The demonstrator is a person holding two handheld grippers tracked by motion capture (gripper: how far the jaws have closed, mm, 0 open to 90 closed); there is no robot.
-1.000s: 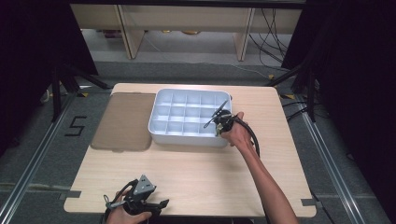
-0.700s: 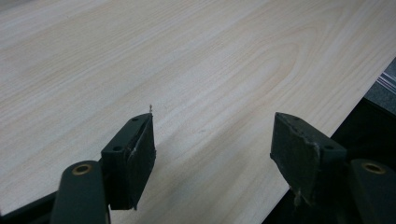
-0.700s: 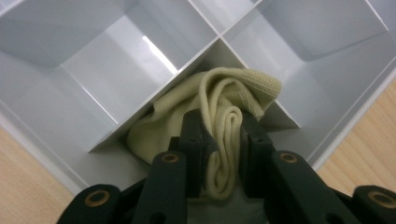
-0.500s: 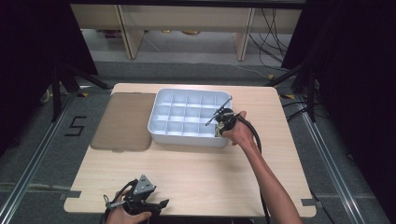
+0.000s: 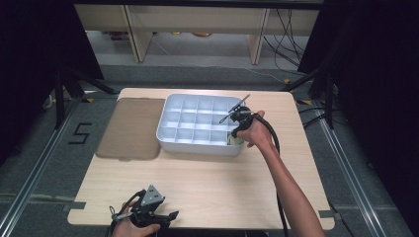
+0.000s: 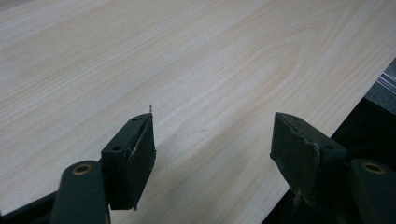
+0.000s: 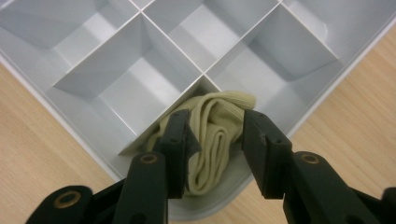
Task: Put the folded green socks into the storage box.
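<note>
The wooden counter (image 5: 207,177) is carrying a brown mat (image 5: 129,128) at its left and, just beside it, a white divided tray (image 5: 170,129) whose compartments are mostly lying empty. In the tray's near right corner compartment a folded cream sock (image 7: 215,135) is sitting, bunched against the corner walls.

The right gripper (image 7: 212,140) is hanging just above that corner, its black fingers (image 7: 261,144) having just been opening: they are now standing on either side of the sock with a gap showing, no longer pinching it. Compared with a second ago, the hand is sitting slightly higher over the tray. That suggests the sock is being released into its compartment and this placement is essentially finished, so the right hand is probably clearing away.

The left gripper (image 5: 146,215) is resting at the counter's near edge, well apart from the tray, its fingers (image 6: 133,161) standing spread wide over bare wood with nothing between them.
</note>
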